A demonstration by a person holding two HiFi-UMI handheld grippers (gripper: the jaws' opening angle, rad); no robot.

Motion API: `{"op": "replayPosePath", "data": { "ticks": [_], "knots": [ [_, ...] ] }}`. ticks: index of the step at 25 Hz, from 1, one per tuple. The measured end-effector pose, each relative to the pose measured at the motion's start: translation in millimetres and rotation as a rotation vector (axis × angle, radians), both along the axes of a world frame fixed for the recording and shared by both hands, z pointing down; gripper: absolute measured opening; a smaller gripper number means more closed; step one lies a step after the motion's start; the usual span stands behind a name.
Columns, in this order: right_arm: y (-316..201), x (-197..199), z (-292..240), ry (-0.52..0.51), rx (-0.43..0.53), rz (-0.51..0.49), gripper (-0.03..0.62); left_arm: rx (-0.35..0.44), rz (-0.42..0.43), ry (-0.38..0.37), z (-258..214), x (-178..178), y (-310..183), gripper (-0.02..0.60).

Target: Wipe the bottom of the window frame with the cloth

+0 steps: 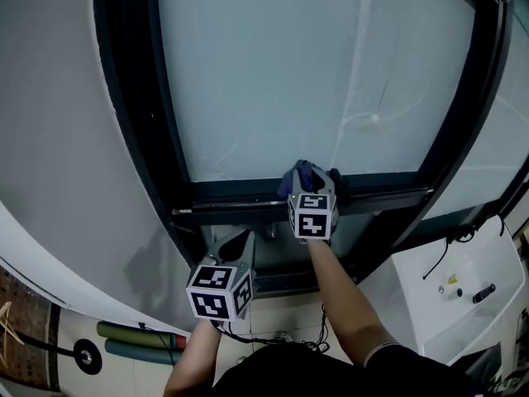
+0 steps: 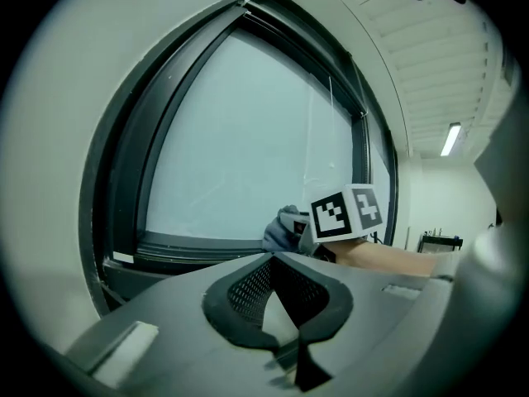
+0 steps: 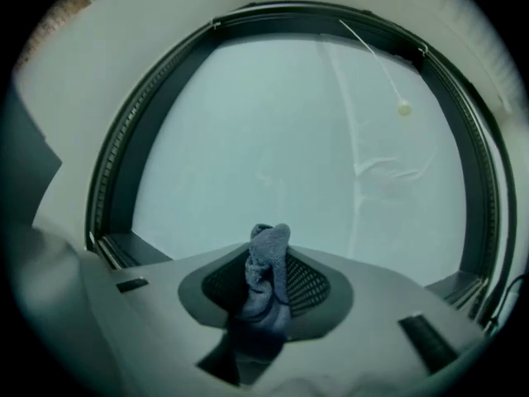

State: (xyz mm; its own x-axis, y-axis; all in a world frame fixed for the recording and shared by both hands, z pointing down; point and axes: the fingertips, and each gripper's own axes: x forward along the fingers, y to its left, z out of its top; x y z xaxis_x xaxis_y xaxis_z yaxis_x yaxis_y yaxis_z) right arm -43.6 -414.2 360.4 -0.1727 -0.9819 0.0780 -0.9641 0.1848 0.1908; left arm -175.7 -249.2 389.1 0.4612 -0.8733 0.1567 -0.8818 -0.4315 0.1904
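Observation:
A dark window frame surrounds frosted glass; its bottom rail (image 1: 231,193) runs across the middle of the head view. A blue-grey cloth (image 1: 299,174) rests against that rail right of centre, and my right gripper (image 1: 311,182) is shut on it. In the right gripper view the cloth (image 3: 266,273) sticks up bunched between the mesh pads of the right gripper (image 3: 269,251), and the rail (image 3: 124,246) shows at lower left. My left gripper (image 1: 240,240) hangs lower and to the left, below the rail, jaws together and empty. In its own view the left gripper (image 2: 276,260) points at the rail (image 2: 190,246).
A pull cord with a small bead (image 1: 374,118) hangs in front of the glass on the right. A white cabinet (image 1: 446,288) with cables stands at lower right. Rolled green mats (image 1: 136,337) lie on the floor at lower left. A grey wall (image 1: 58,139) borders the frame's left side.

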Motion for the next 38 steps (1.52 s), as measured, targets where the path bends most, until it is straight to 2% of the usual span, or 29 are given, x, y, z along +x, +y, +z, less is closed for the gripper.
{"op": "replayPosePath", "data": {
  "ticks": [4, 11, 18, 21, 29, 33, 38],
  "knots": [
    [-22, 10, 35, 0.074, -0.123, 0.036, 0.112, -0.009, -0.002, -0.007, 4, 0, 0, 0.008],
    [-33, -15, 47, 0.06, -0.228, -0.039, 0.111, -0.042, -0.073, -0.002, 16, -32, 2, 0.008],
    [-27, -91, 52, 0.069, -0.273, -0.187, 0.112, -0.057, -0.119, -0.003, 22, -59, 12, 0.008],
    [-25, -132, 52, 0.09, -0.283, -0.266, 0.111, -0.062, -0.169, -0.002, 23, -82, 18, 0.008],
    [-16, -220, 55, 0.146, -0.302, -0.405, 0.112, -0.059, -0.279, -0.002, 23, -135, 39, 0.008],
    [-13, -250, 53, 0.178, -0.293, -0.45, 0.111, -0.057, -0.321, -0.008, 23, -152, 47, 0.008],
    [-13, -261, 55, 0.216, -0.307, -0.494, 0.112, -0.047, -0.351, -0.011, 18, -165, 51, 0.008]
  ]
}}
